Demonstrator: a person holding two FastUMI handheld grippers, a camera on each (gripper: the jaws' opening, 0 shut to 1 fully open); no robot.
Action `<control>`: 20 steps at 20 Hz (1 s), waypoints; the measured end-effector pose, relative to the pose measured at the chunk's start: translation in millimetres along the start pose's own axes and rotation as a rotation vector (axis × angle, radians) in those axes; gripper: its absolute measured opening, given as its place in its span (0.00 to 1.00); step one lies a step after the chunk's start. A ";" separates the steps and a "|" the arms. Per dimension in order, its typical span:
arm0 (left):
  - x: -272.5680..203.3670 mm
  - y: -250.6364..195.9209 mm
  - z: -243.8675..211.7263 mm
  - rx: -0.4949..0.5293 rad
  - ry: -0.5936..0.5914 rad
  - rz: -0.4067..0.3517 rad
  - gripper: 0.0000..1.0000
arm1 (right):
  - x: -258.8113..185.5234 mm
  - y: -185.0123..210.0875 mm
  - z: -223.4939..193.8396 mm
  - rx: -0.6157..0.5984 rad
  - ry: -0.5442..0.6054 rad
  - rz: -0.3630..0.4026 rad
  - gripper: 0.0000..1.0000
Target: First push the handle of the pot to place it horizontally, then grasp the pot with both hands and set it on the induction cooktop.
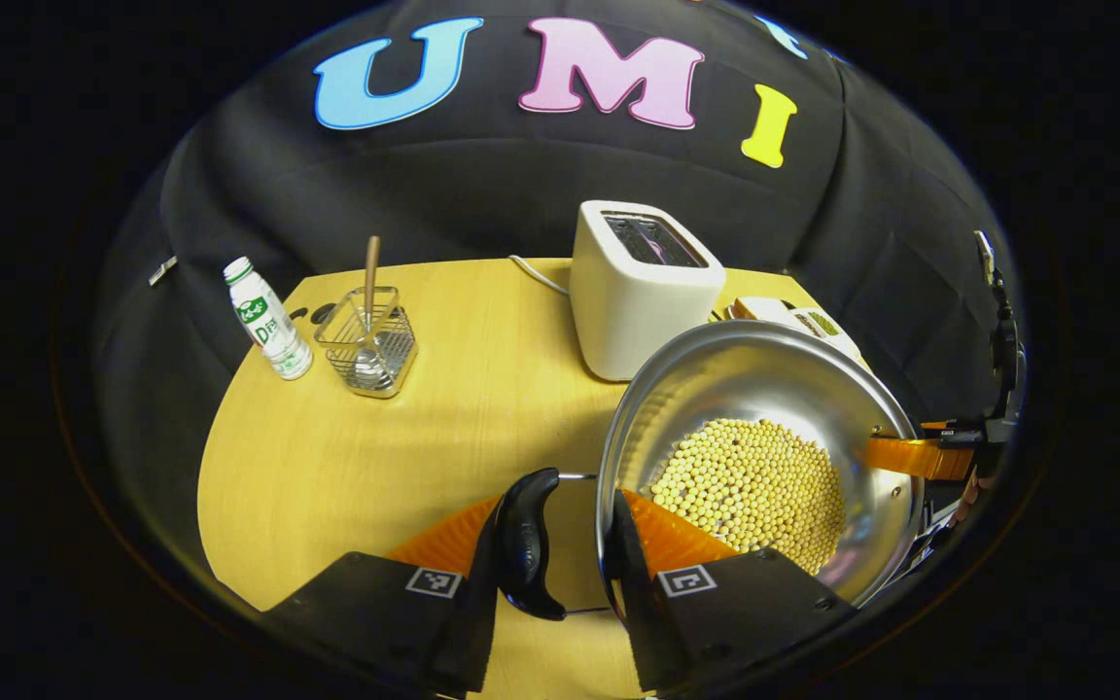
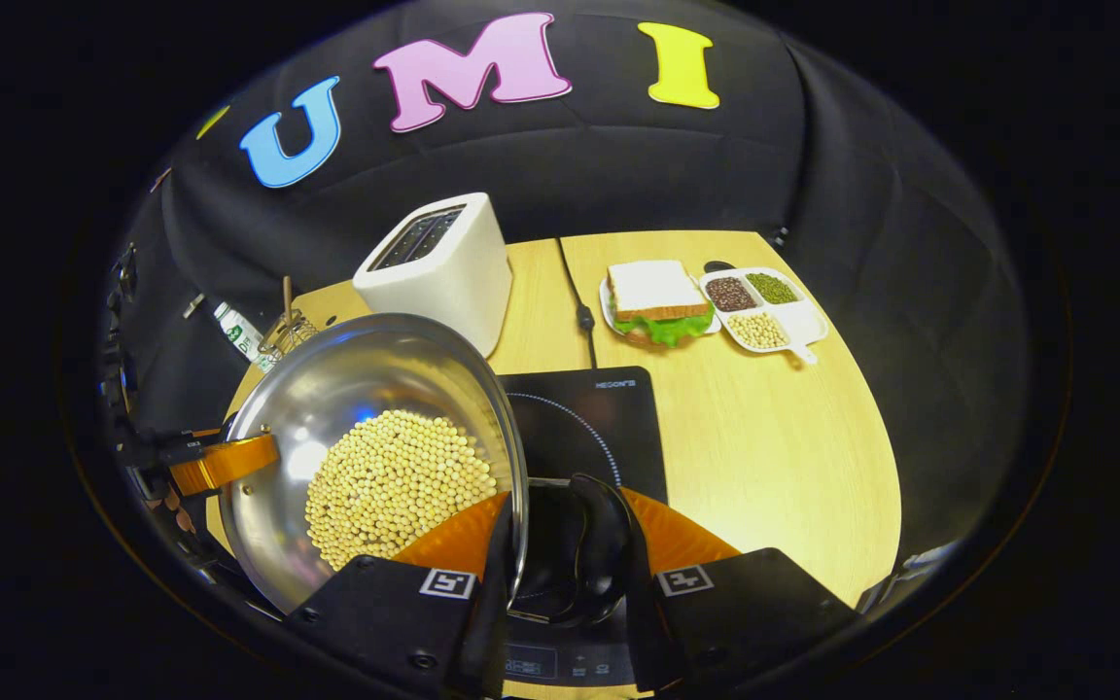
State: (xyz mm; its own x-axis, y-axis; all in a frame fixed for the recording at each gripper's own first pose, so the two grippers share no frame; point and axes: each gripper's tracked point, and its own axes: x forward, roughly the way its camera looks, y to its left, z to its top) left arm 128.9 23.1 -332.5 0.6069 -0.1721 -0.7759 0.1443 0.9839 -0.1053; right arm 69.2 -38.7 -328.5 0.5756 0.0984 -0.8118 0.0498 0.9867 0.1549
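**Pot of beans held at both handles above the cooktop**

Steel pot (image 1: 764, 428), wide, round and mirror-bright inside, hangs between two grippers with a bed of small pale round beans (image 1: 750, 486) across its bottom. In the left gripper view, the left gripper (image 1: 565, 554) is narrowed on the pot's left side: its fingers bracket the dark, curved side handle (image 1: 526, 544) and the thin steel rim, one finger outside the handle, the other inside the rim. In the right gripper view, the right gripper (image 2: 565, 559) stands the same way at the opposite handle (image 2: 599, 544), one finger inside the rim, the other outside the handle. Whether either pair of fingers actually presses on metal or handle cannot be told. Each view also shows the other gripper at the pot's far rim.

Beneath the right gripper lies the induction cooktop (image 2: 589, 418), a flat black glass slab with a faint ring marked on it; the pot sits mostly to its left and appears tilted toward the camera. The table (image 2: 774, 457) is smooth light wood with a rounded edge, closed in by black cloth walls.

Behind the pot stands a boxy cream toaster (image 2: 438, 267), its cord (image 2: 575, 292) trailing over the wood. Farther right are a sandwich (image 2: 657, 301) with lettuce on a plate and a white divided dish (image 2: 764, 311) of dark, green and pale grains. At the left of the table stand a wire basket (image 1: 367, 340) holding a wooden-handled utensil and a small white bottle (image 1: 268, 319) with a green cap.
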 end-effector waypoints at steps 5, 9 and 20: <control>16.5 -26.3 5.0 0.012 0.009 -0.015 0.59 | 3.2 -30.0 2.4 0.020 0.007 -0.018 0.53; 30.3 -46.2 6.8 0.016 0.017 -0.023 0.59 | 9.9 -51.4 2.3 0.031 0.018 -0.027 0.53; 55.6 -57.0 3.2 0.015 -0.005 -0.030 0.58 | 29.8 -69.9 -0.2 0.038 0.027 -0.027 0.48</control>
State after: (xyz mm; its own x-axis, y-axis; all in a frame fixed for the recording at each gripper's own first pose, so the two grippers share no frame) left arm 156.8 -42.7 -367.7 0.6060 -0.2017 -0.7695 0.1742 0.9775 -0.1190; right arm 82.7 -104.7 -363.6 0.5512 0.0762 -0.8309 0.0959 0.9834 0.1538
